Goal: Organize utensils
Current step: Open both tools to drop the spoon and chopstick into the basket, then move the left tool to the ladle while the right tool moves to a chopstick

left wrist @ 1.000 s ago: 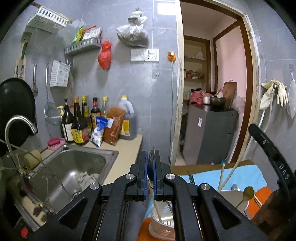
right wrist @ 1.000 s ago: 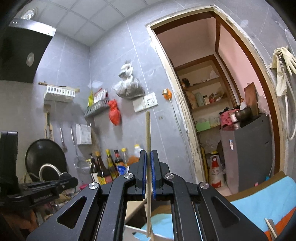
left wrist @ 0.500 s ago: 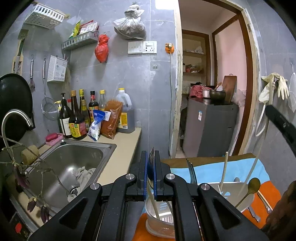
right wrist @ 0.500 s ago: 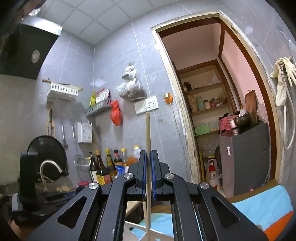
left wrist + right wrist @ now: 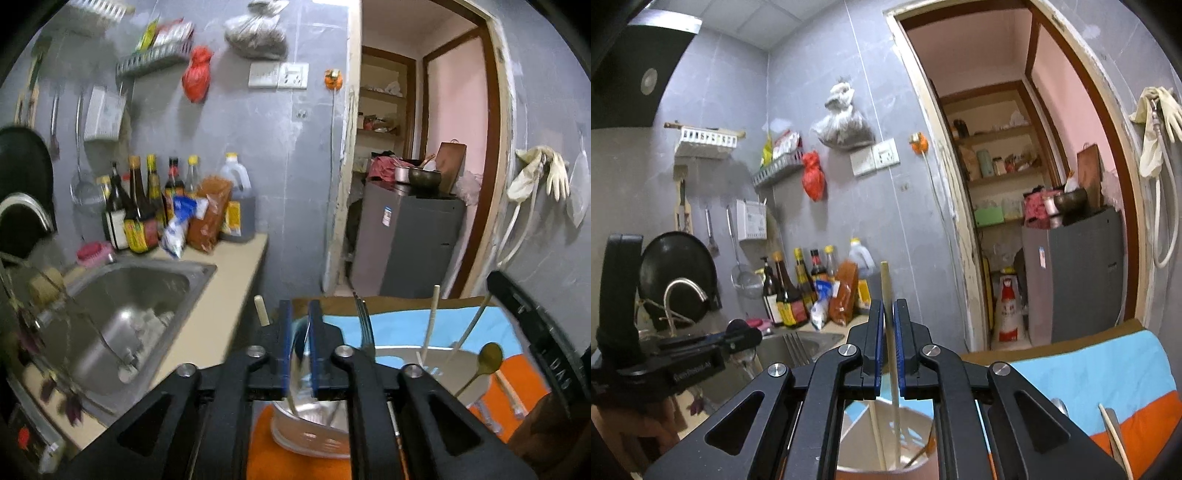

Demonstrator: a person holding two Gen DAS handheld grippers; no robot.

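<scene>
My left gripper (image 5: 300,332) hovers over a white slotted holder (image 5: 306,435). Its jaws are opening, and a metal spoon (image 5: 298,369) hangs loose in the gap between the blue pads. A fork (image 5: 364,325) stands in the same holder. My right gripper (image 5: 889,332) is above a round holder (image 5: 916,417). Its jaws are opening too, and a pale chopstick (image 5: 886,288) leans between the pads with its lower end inside the holder. In the left wrist view that round holder (image 5: 476,387) contains chopsticks and a golden spoon (image 5: 489,356). The left gripper (image 5: 742,332) shows at the left of the right wrist view.
A blue and orange cloth (image 5: 1108,369) covers the table, with loose utensils (image 5: 1115,428) on it. To the left are a steel sink (image 5: 147,295), a beige counter and sauce bottles (image 5: 147,206). Behind is a doorway with a grey fridge (image 5: 406,240).
Both pairs of pads have parted slightly. The chopstick has slid down through the right jaws and tilted. The spoon sits lower in the left jaws. The left gripper has tipped down towards the holders.
</scene>
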